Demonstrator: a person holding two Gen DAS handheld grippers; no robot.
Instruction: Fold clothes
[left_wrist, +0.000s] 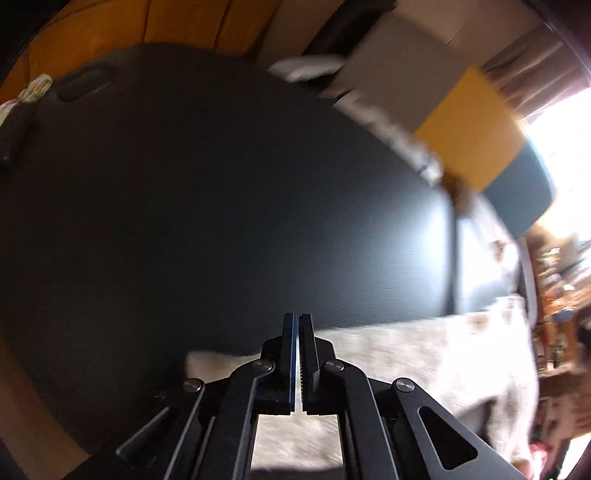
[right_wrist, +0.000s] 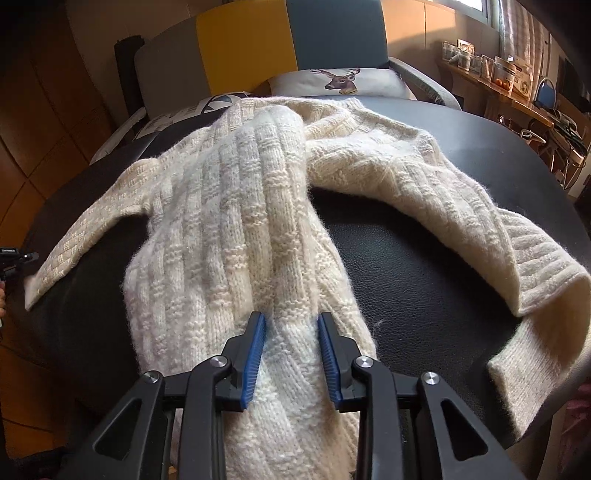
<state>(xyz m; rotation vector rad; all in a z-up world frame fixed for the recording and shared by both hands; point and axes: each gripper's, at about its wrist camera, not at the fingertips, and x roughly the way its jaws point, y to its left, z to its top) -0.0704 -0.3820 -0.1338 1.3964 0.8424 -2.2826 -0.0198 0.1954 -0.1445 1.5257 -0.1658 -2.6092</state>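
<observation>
looking down my right gripper (right_wrist: 291, 321): it is angled low over the cream sweater (right_wrist: 236, 206), jaws apart, blue ribbed pads (right_wrist: 255, 354) straddling a folded-over section of knit that passes between them. i can't tell whether the pads touch the wool, and nothing is clamped.

left gripper (left_wrist: 297, 321) sits low over the black table (left_wrist: 207, 192), pointing across it, fingers pressed together with only a thin slit between them. whether any fabric is caught in there i can't tell. that view is motion-blurred. a pale strip of the sweater (left_wrist: 424, 350) lies just under and to the right of the tips.

sweater is one piece, chunky rib and basket-weave knit, fuzzy surface. it is spread over the table (right_wrist: 424, 280), which has a grained leather-look top and rounded edge. two sleeves visible: one stretched out to the left edge, one curving round to the right with its ribbed cuff (right_wrist: 517, 373) at the near right edge. the middle section is bunched and draped toward me.

behind the table: one chair (right_wrist: 295, 37) with grey, yellow and blue-grey back panels, one white cushion with a deer print (right_wrist: 340, 81) on it. wooden shelf (right_wrist: 517, 92) on the right carries small items, too small to identify.
</observation>
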